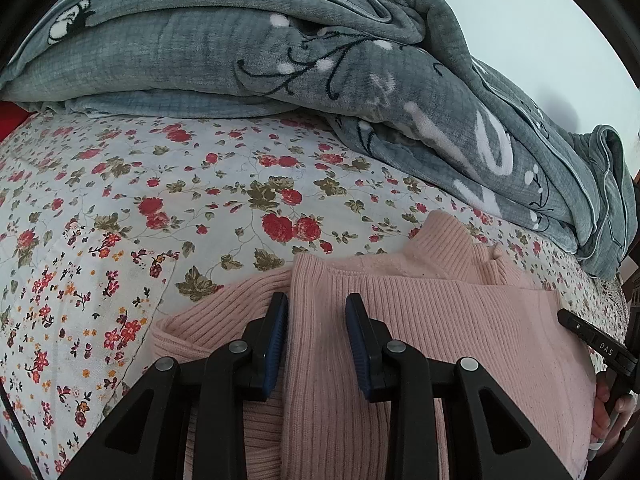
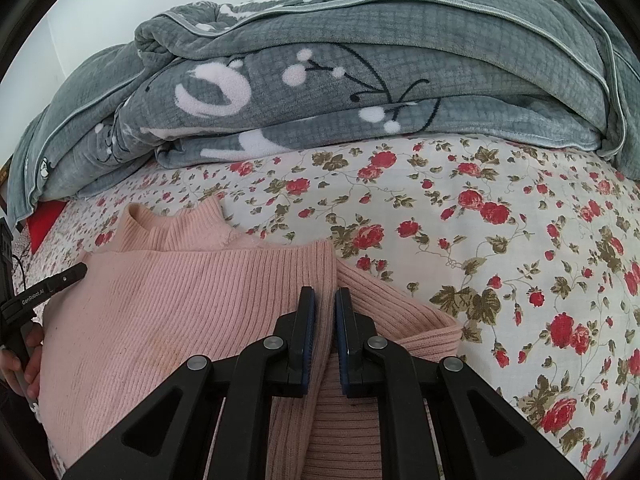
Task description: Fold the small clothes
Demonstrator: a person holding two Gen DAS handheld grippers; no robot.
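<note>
A pink ribbed sweater point(image 1: 420, 320) lies flat in the lower middle of the frame, its high collar toward the top, one sleeve folded across at the lower left.

Two close wrist views angled down, both over pink sweater point(image 1: 420, 320) and grey blanket point(image 2: 360, 80).

Open sheet point(image 1: 200, 184); blanket point(image 1: 280, 52) behind.
</note>
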